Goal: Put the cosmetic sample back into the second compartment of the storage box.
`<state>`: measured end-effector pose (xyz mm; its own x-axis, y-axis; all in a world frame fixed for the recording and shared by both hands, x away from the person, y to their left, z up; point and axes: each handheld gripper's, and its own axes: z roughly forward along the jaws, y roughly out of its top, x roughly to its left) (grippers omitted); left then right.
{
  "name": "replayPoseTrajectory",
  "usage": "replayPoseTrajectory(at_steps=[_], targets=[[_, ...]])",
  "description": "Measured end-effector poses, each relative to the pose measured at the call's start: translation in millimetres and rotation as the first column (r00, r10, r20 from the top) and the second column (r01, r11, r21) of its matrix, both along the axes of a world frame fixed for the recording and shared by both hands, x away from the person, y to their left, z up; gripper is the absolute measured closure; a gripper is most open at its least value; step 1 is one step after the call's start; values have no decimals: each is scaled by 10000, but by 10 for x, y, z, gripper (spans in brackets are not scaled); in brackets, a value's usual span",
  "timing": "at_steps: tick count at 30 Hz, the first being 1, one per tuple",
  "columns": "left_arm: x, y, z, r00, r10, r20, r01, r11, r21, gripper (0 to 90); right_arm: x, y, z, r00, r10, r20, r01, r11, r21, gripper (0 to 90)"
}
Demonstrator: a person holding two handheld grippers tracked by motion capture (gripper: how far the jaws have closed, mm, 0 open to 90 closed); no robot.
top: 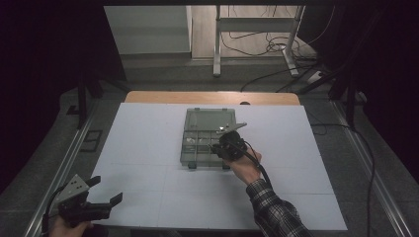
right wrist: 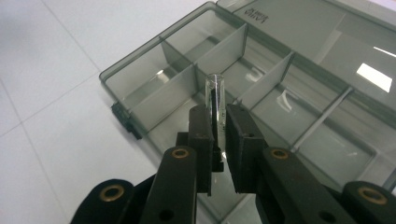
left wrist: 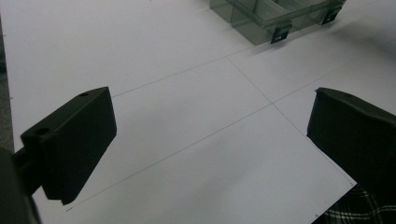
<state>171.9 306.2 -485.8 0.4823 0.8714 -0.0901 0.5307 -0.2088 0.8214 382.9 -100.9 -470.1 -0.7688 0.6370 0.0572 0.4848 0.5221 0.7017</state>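
We clench a small clear glass tube (right wrist: 215,100) in our right gripper (right wrist: 218,122) above the smoky compartmented plastic organiser box (right wrist: 140,100); our left gripper (left wrist: 210,135) rests released on the white table (left wrist: 177,121).

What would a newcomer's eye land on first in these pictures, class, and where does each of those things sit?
First, the small clear tube pinched upright in the right gripper, poised over the open, smoky compartment box. In the high view that box sits mid-table on the white table, lid folded back. Last, the left gripper rests at the near left corner, jaws wide apart with nothing between them.
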Motion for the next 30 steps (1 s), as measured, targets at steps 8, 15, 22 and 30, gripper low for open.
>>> replayPoseTrajectory(at_steps=[8,15,22,30], targets=[[4,-9,-1,10000,-5,-26,5,10000,60,19,116,90,-9,9998,-122,144,124,9998,-130,810],[7,-4,-1,10000,42,-33,-42,10000,55,20,235,165,-18,9995,-239,225,243,9995,-195,810],[8,1,-1,10000,35,-38,-35,10000,27,20,328,217,-31,9989,-426,180,429,9989,-162,809],[9,3,-2,10000,30,-48,-30,10000,-21,21,421,314,-58,9985,-513,178,517,9985,-177,809]])
